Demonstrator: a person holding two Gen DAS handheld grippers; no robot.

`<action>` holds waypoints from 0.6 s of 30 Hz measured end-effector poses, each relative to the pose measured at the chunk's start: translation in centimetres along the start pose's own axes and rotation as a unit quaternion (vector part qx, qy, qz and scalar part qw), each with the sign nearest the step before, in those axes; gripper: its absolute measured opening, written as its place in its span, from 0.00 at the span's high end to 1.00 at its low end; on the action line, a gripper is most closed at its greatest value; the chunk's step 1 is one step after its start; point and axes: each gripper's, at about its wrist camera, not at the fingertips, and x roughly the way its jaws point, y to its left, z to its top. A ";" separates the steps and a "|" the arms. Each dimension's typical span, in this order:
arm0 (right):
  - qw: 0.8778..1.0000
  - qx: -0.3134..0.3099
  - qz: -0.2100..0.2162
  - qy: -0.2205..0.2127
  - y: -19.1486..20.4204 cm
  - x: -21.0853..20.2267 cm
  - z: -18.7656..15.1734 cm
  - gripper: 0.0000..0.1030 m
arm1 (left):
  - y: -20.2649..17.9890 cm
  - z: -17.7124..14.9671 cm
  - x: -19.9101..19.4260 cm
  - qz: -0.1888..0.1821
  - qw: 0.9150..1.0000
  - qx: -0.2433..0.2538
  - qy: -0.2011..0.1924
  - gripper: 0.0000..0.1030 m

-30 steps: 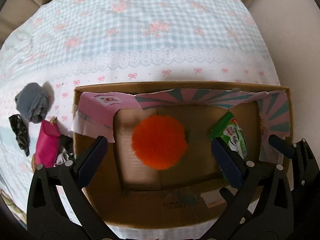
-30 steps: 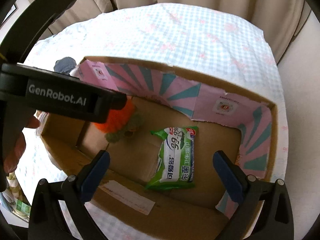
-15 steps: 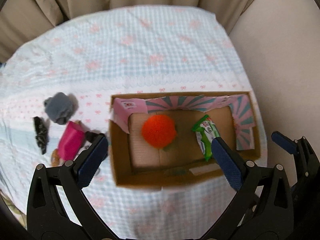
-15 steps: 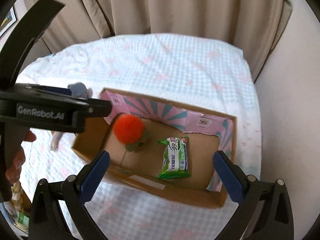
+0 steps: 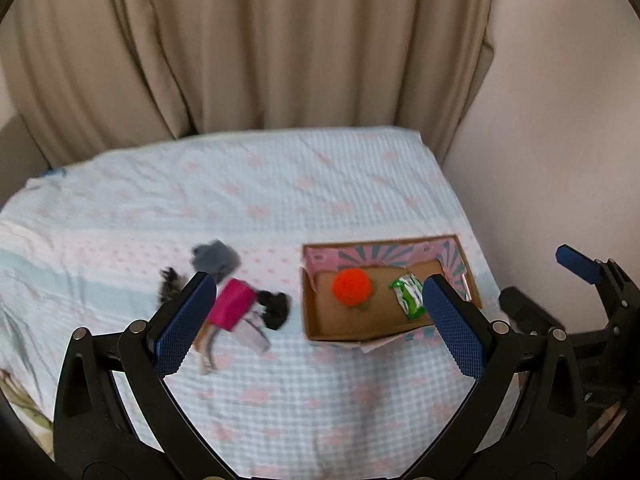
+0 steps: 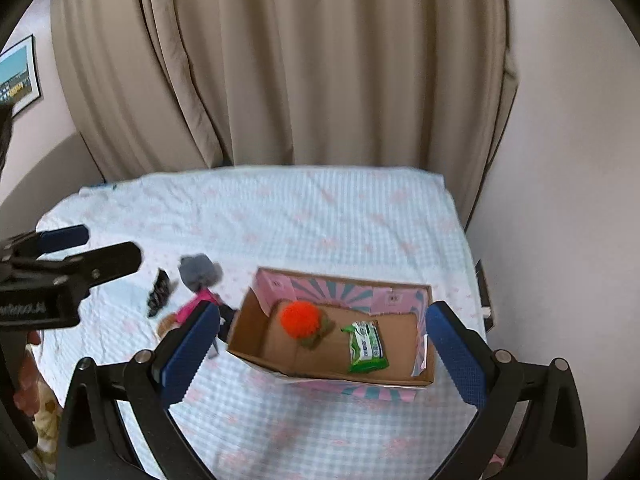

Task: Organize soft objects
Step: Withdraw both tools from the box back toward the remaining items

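A cardboard box [image 5: 316,322] [image 6: 260,356] with pink striped lining sits on the bed. Inside lie an orange fluffy ball [image 5: 352,286] [image 6: 299,319] and a green wipes pack [image 5: 409,295] [image 6: 366,346]. Left of the box lie a grey soft bundle [image 5: 214,258] [image 6: 198,268], a magenta pouch [image 5: 233,304] [image 6: 192,306], a black fluffy item [image 5: 274,304] and a dark patterned piece [image 5: 170,282] [image 6: 159,292]. My left gripper [image 5: 316,326] is open and empty, high above the bed. My right gripper [image 6: 320,356] is open and empty, also high above.
The bed has a blue checked sheet with pink flowers [image 5: 240,184] [image 6: 304,216]. Beige curtains [image 5: 256,40] hang behind it and a pale wall [image 5: 560,120] runs along the right edge. The other gripper shows at the right [image 5: 592,280] and at the left [image 6: 60,264].
Both grippers have pulled up and back from the box, so the whole bed and curtains now show. The ball and wipes pack stay in the box.
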 end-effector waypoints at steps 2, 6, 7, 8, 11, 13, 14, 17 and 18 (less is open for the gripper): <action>1.000 0.004 -0.003 -0.013 0.8 -1.8 0.1 0.00 | 1.2 -0.3 -2.8 0.005 1.000 -0.004 -0.020 0.00; 0.999 0.014 -0.008 -0.036 2.6 -5.0 0.2 0.00 | 3.5 -1.1 -7.0 0.015 0.999 -0.008 -0.051 0.00; 0.999 0.012 -0.012 -0.042 3.2 -5.7 0.2 0.00 | 3.9 -1.2 -7.7 0.017 0.998 -0.008 -0.058 0.00; 0.999 0.010 -0.015 -0.048 3.7 -6.2 0.1 0.00 | 4.5 -1.4 -8.5 0.020 0.998 -0.009 -0.066 0.00; 0.997 0.005 -0.032 -0.070 5.4 -7.8 -0.4 0.00 | 6.3 -2.1 -10.3 0.021 0.996 -0.012 -0.081 0.00; 0.996 0.011 -0.041 -0.080 6.5 -8.6 -0.6 0.00 | 7.7 -2.7 -11.2 0.018 0.996 -0.014 -0.088 0.00; 0.995 0.016 -0.044 -0.084 7.0 -8.9 -0.8 0.00 | 8.5 -3.1 -11.6 0.015 0.996 -0.014 -0.091 0.00; 0.994 0.029 -0.057 -0.094 8.8 -9.9 -1.2 0.00 | 11.4 -4.4 -12.7 0.002 0.995 -0.013 -0.099 0.00; 0.993 0.034 -0.062 -0.097 9.5 -10.2 -1.3 0.00 | 12.4 -4.8 -12.9 -0.001 0.995 -0.012 -0.099 0.00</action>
